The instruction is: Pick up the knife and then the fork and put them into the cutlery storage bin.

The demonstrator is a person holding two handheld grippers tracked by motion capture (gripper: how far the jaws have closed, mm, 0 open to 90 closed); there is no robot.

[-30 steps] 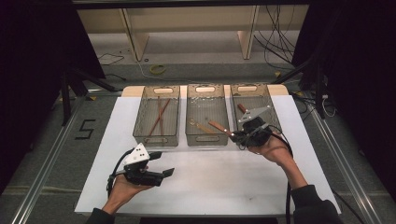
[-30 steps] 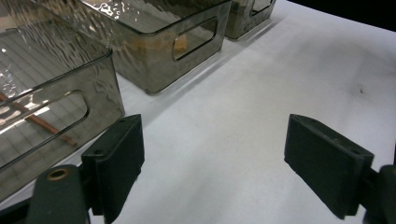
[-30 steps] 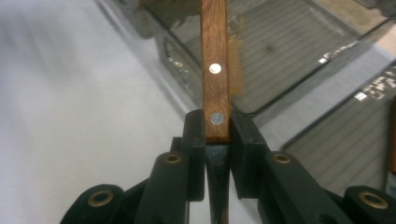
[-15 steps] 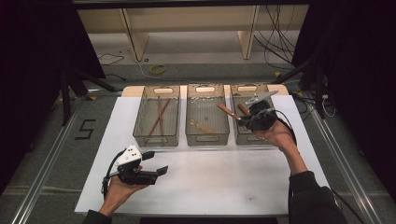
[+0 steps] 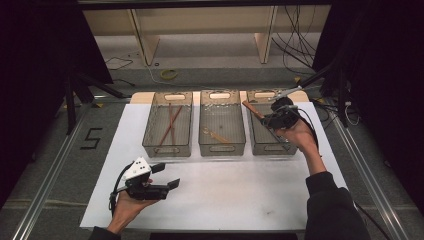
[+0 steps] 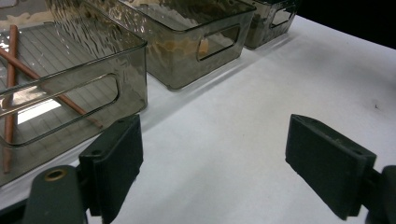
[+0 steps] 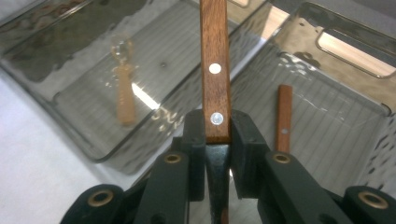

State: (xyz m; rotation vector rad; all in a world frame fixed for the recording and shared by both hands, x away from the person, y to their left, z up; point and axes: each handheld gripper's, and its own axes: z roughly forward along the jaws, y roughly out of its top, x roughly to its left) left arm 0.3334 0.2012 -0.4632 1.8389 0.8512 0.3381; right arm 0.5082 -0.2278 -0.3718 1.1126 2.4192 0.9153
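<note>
**Operator:** Wooden handle [image 7: 215, 79], with two pale rivets, is clamped between the pads of my right gripper [image 7: 217, 135]; its end sits between the pads and it runs away from the camera. In the high view the right gripper [image 5: 272, 119] hangs above the right bin [image 5: 260, 146], forearm stretched forward from the lower right, wrist raised, and the handle [image 5: 253, 109] slants up and left over the gap toward the middle bin [image 5: 222, 146].

**Observer:** And the other hand?

**Operator:** My left gripper [image 5: 160, 179] lies low over the white table cover [image 5: 250, 195], near the front edge, cradled from below in an upturned palm and pointing right. Its jaws stand wide apart, with only bare cover between them in the left gripper view.

**Observer:** Contents of the bins?

**Operator:** Left bin [image 5: 168, 148] holds two crossed brown sticks [image 5: 171, 122]. The middle bin holds a pale, translucent utensil [image 7: 123, 100]. The right bin holds a short wooden piece [image 7: 283, 117] lying flat on its ribbed floor, just beside my right gripper's pads in the right gripper view.
</note>
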